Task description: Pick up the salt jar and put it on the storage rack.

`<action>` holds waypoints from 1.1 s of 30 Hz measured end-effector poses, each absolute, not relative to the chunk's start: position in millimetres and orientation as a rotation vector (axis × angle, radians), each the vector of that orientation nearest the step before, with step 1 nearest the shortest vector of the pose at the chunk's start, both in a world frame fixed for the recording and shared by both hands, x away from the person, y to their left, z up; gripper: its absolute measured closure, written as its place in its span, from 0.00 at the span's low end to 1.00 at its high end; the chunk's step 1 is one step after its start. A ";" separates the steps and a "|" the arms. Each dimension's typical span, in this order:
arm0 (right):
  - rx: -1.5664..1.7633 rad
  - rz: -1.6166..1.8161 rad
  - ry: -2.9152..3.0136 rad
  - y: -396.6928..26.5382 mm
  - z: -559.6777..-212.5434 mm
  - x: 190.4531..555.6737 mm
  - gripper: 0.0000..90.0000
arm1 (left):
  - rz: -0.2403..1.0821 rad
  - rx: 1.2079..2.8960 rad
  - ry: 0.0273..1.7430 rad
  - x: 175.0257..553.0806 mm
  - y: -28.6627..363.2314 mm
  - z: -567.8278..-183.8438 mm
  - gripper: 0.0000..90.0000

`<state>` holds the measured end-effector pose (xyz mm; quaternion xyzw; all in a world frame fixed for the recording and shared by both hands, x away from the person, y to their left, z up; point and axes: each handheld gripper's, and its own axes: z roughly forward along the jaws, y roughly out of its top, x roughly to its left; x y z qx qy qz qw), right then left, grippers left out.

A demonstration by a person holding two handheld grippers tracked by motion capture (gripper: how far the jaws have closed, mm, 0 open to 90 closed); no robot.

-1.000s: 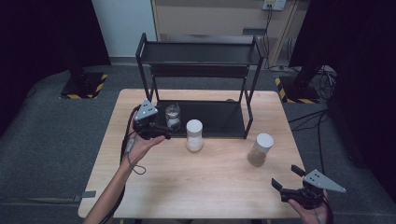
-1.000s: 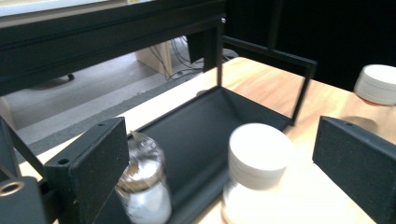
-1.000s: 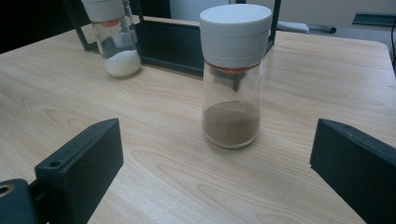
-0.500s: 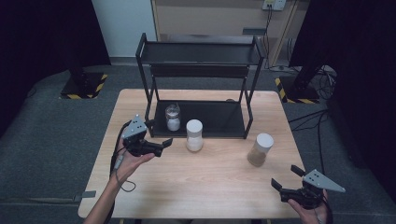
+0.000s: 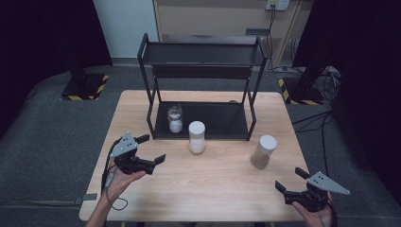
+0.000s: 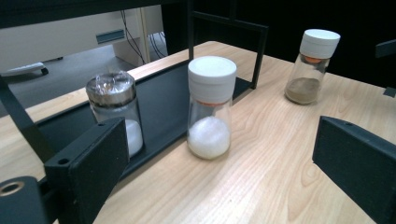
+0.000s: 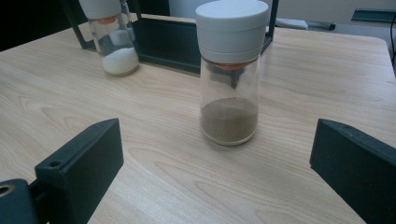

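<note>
A small glass shaker with a metal top stands on the lower shelf of a black two-tier rack. Just in front of the rack, a white-lidded jar of white powder stands on the table. A white-lidded jar of brown powder stands further right. My left gripper is open at the table's left, apart from the jars. My right gripper is open near the front right corner, facing the brown jar.
The wooden table has bare room across its front half. The rack's upper shelf carries nothing. Grey floor surrounds the table, with cables at the right and dark stands behind.
My left gripper has drawn back from the rack's lower shelf toward the front left, leaving the metal-topped shaker standing on the shelf. The right gripper has stayed put.
</note>
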<state>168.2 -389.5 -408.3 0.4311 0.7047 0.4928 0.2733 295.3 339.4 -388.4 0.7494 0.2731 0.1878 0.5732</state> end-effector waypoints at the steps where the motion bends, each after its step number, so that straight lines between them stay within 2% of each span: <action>1: 1.158 1.326 1.897 -389.4 -408.2 168.1 0.03 | 0.441 1.757 0.643 293.1 341.0 -390.0 0.03; 33: 1.142 1.307 1.906 -385.5 -406.5 167.4 0.03 | 0.445 1.658 0.699 243.0 371.9 -446.1 0.04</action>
